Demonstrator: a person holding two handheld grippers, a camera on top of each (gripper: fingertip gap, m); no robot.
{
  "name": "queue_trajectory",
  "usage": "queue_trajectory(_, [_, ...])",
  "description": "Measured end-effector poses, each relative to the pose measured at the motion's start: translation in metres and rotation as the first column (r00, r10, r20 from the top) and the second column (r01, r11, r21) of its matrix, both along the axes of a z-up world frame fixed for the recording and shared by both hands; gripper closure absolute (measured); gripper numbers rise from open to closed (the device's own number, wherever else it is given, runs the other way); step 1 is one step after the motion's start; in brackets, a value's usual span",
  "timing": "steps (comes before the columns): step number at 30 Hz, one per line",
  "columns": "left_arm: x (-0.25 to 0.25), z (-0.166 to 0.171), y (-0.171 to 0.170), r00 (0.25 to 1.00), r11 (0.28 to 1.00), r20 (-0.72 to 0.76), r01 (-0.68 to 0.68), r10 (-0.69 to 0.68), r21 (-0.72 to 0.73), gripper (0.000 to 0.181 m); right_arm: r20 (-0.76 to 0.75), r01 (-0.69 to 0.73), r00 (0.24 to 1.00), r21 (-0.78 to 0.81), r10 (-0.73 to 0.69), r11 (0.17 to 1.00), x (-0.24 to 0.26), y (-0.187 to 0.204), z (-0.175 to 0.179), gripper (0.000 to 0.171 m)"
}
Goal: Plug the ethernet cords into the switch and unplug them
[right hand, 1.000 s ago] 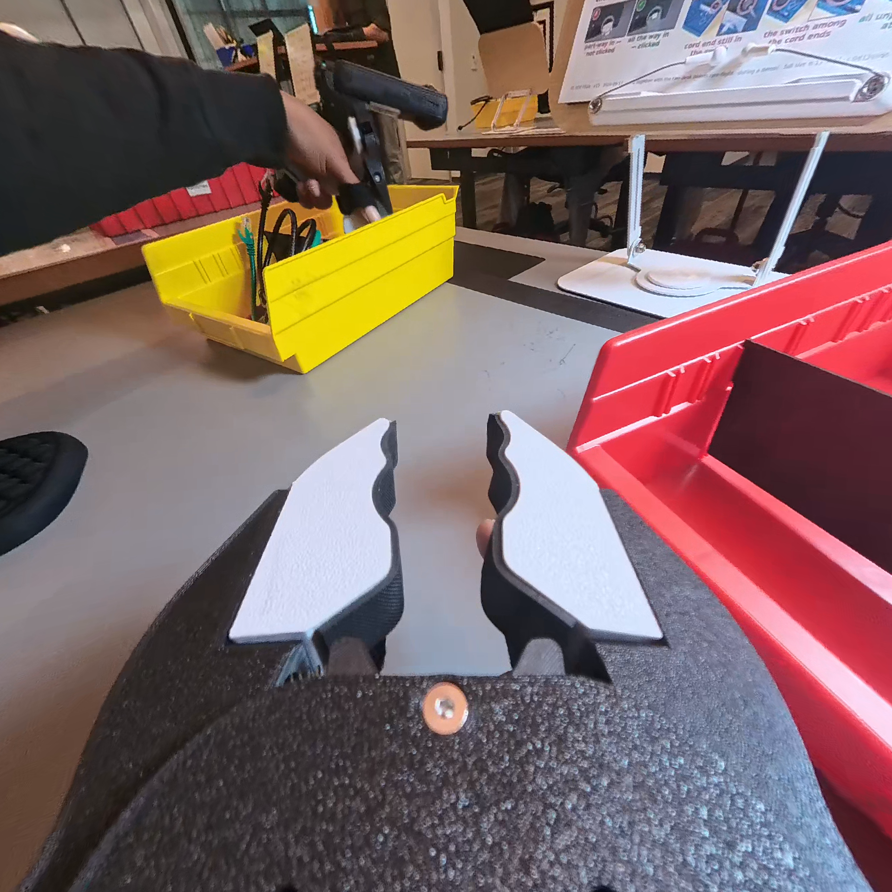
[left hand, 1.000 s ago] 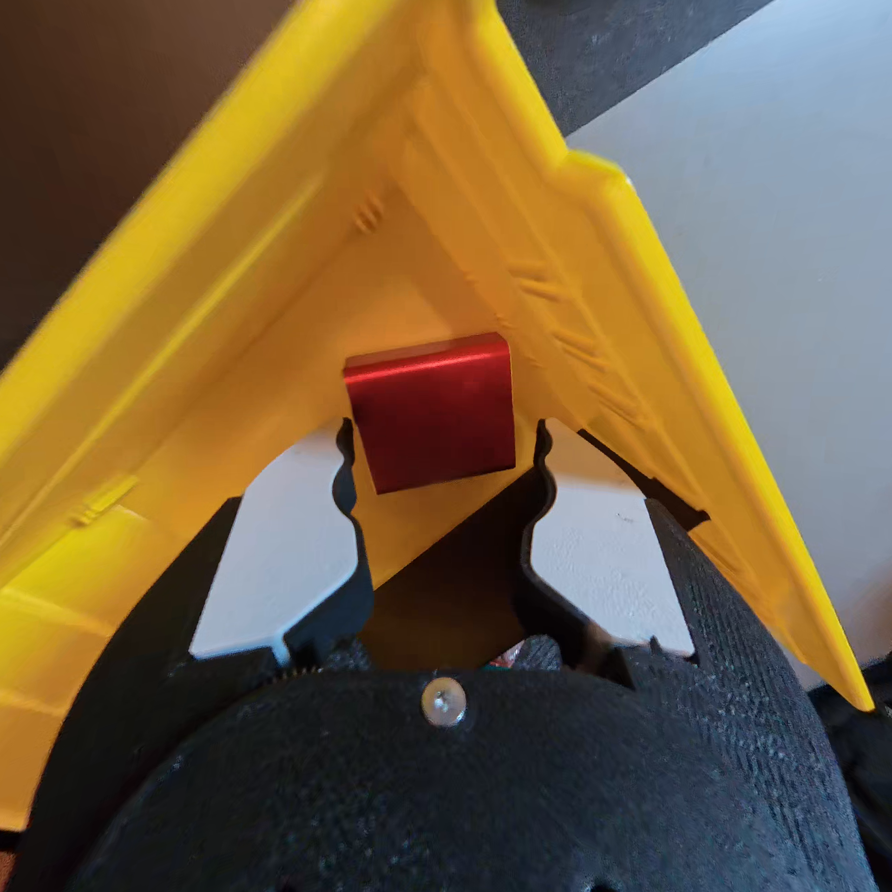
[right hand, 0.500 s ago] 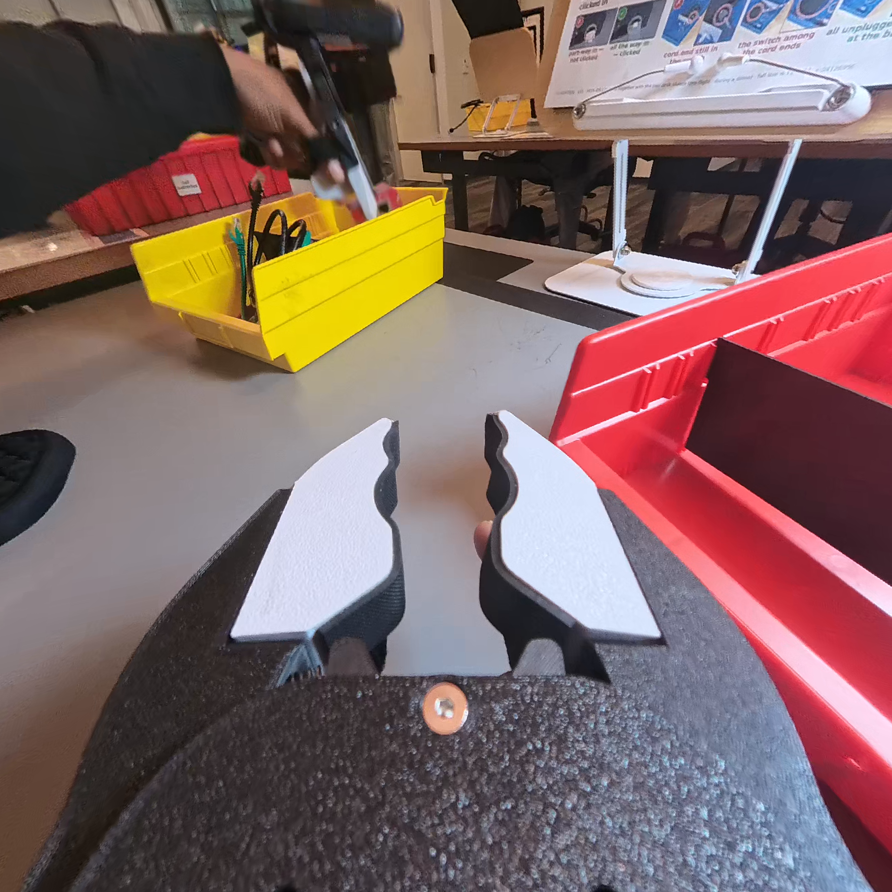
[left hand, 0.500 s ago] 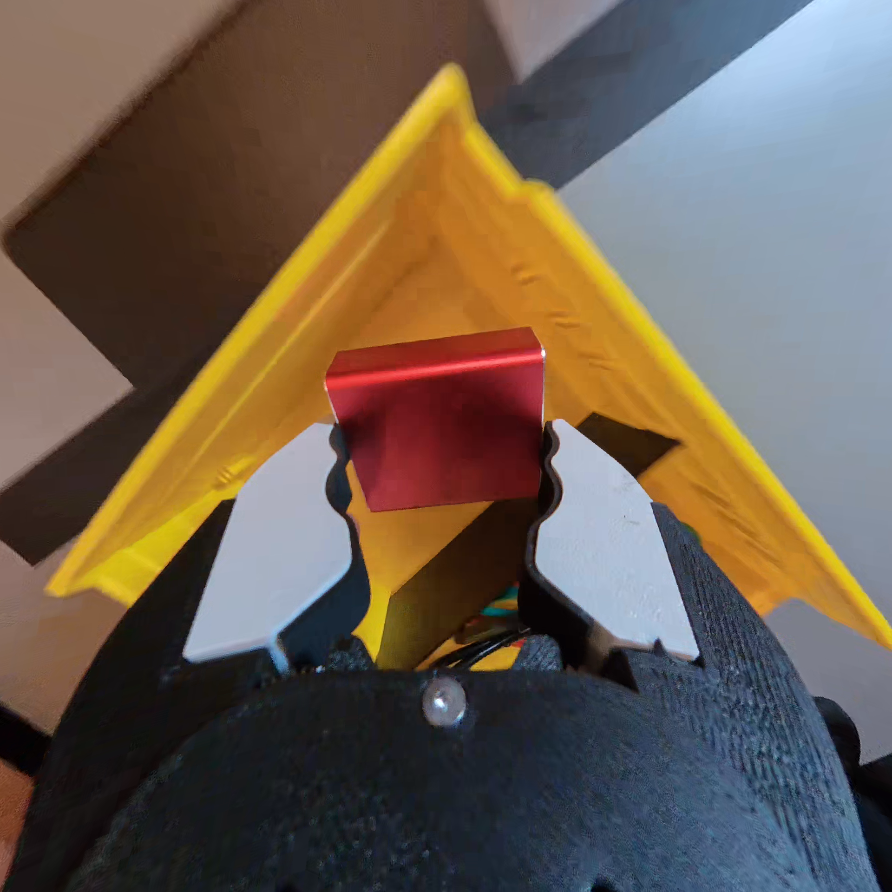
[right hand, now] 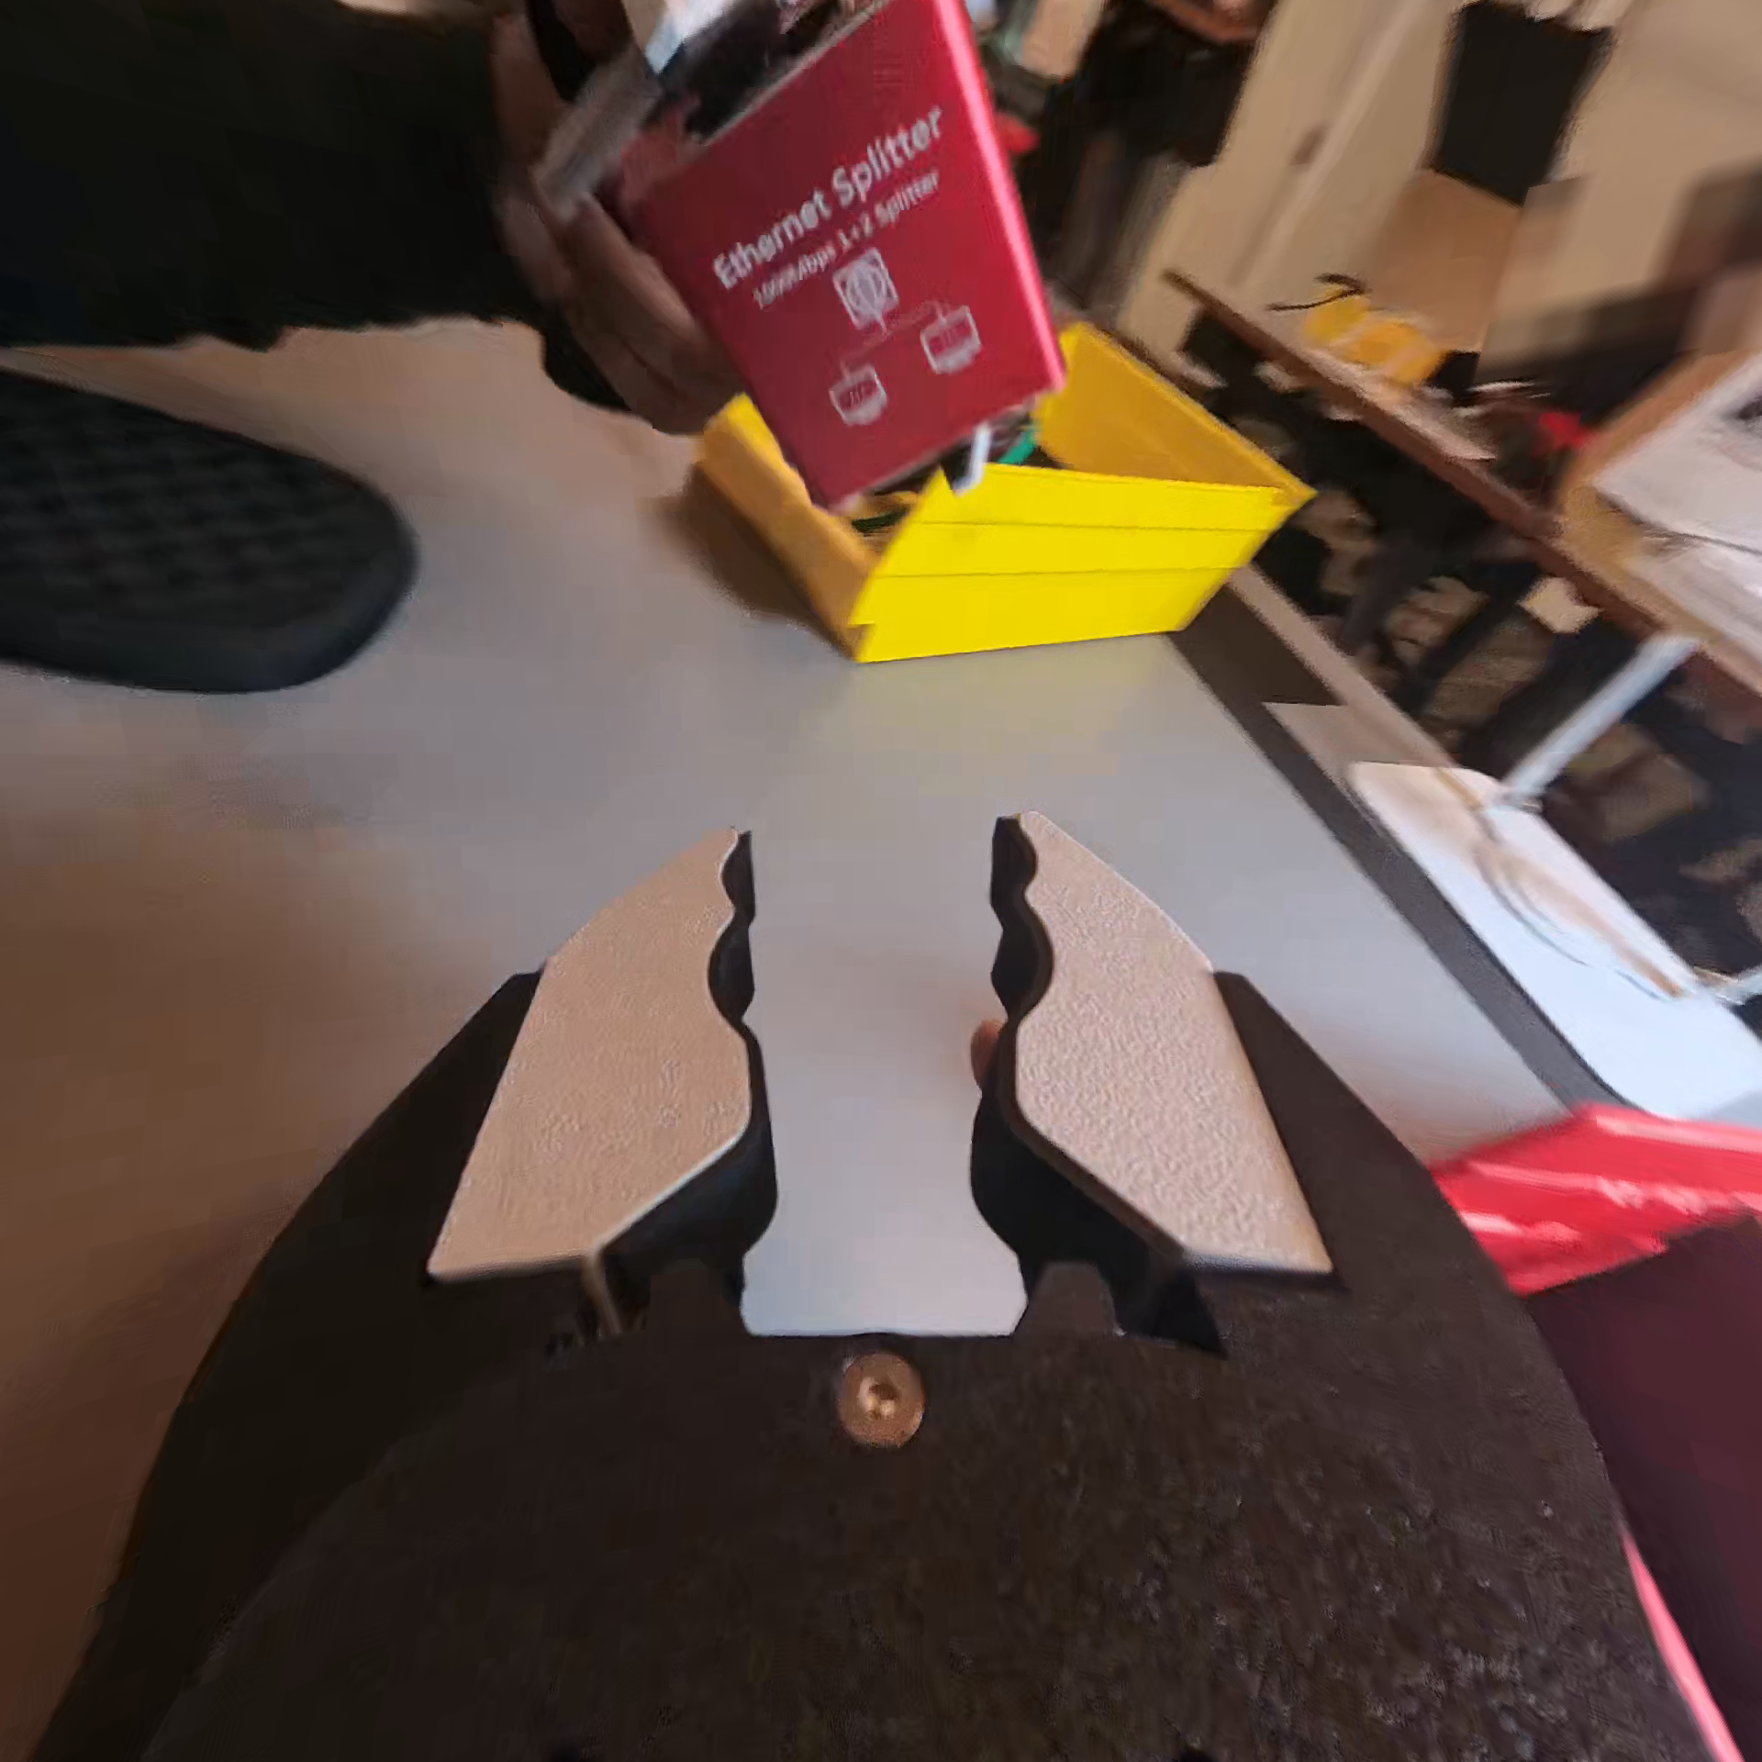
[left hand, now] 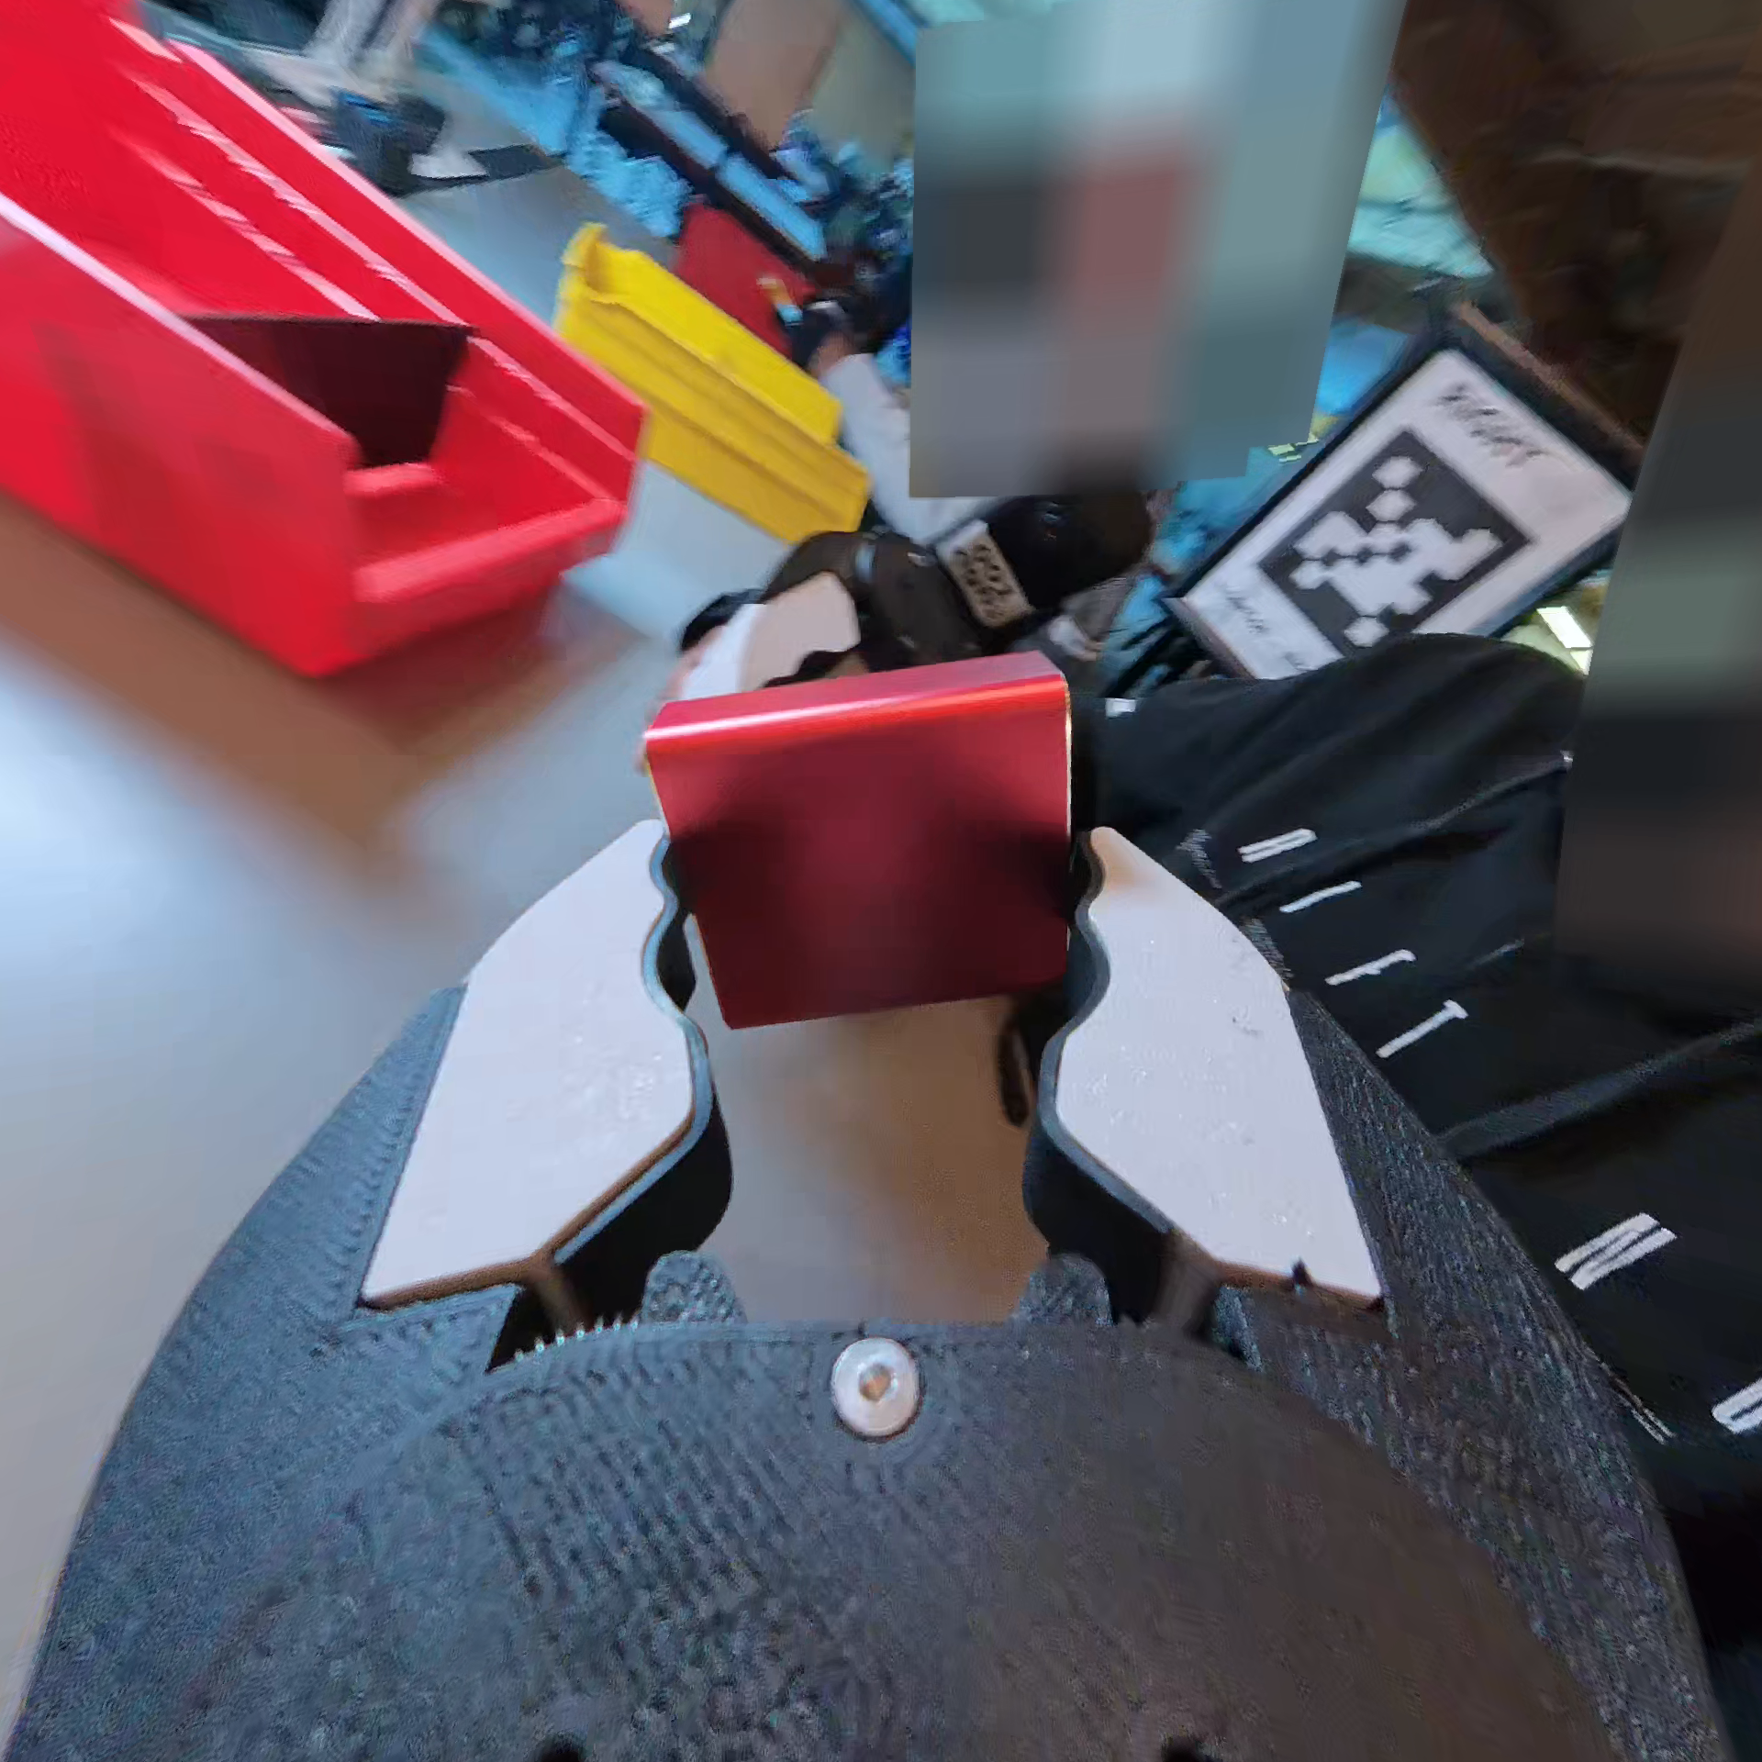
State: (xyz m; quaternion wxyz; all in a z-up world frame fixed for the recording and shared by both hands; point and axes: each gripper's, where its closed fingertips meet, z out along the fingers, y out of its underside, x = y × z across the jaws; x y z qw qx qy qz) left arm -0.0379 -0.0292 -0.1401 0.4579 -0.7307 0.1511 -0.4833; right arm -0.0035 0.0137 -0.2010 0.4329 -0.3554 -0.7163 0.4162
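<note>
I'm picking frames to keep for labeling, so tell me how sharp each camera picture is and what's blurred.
Left wrist view: the left gripper and the red switch it clamps are fairly sharp; the red bin and background smear with motion. Right wrist view: the right gripper is crisp, the switch slightly soft, the yellow bin and room streaked.

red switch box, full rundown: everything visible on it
The red switch is a small flat rectangular box with a smooth, metallic-looking shell and rounded edges. White print and icons cover one broad face. It is clamped by its side edges in the left gripper, held tilted in the air above the grey table. No cords are visibly plugged in.
</note>
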Motion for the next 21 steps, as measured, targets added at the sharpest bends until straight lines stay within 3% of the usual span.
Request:
queue_trajectory(2, [0.027, -0.004, -0.010, 0.994, 0.997, 0.099, 0.048, -0.053, 0.053, 0.104, 0.053, -0.046, 0.998, -0.018, 0.046, 0.999, -0.001, -0.018, -0.001, 0.110])
queue_trajectory(7, [0.041, 0.005, -0.003, 0.937, 0.998, 0.349, -0.031, 0.007, 0.063, 0.105, -0.230, 0.157, 0.965, 0.139, -0.122, 0.978, -0.018, -0.030, 0.039, 0.086])
queue_trajectory(10, [0.036, 0.012, 0.006, 0.874, 0.993, 0.480, -0.111, 0.077, 0.042, 0.104, -0.395, 0.276, 0.902, 0.220, -0.174, 0.936, -0.024, -0.039, 0.061, 0.097])
queue_trajectory(15, [0.028, 0.014, 0.015, 0.768, 0.976, 0.616, -0.218, 0.176, -0.007, 0.104, -0.465, 0.356, 0.862, 0.272, -0.202, 0.894, -0.034, -0.037, 0.066, 0.131])
queue_trajectory(16, [0.027, 0.012, 0.015, 0.772, 0.977, 0.610, -0.211, 0.176, -0.014, 0.104, -0.482, 0.365, 0.854, 0.288, -0.195, 0.886, -0.032, -0.034, 0.066, 0.144])
queue_trajectory(21, [0.035, -0.003, 0.016, 0.867, 0.983, 0.472, -0.183, 0.159, 0.004, 0.105, -0.418, 0.262, 0.900, 0.300, -0.121, 0.917, -0.025, -0.027, 0.058, 0.145])
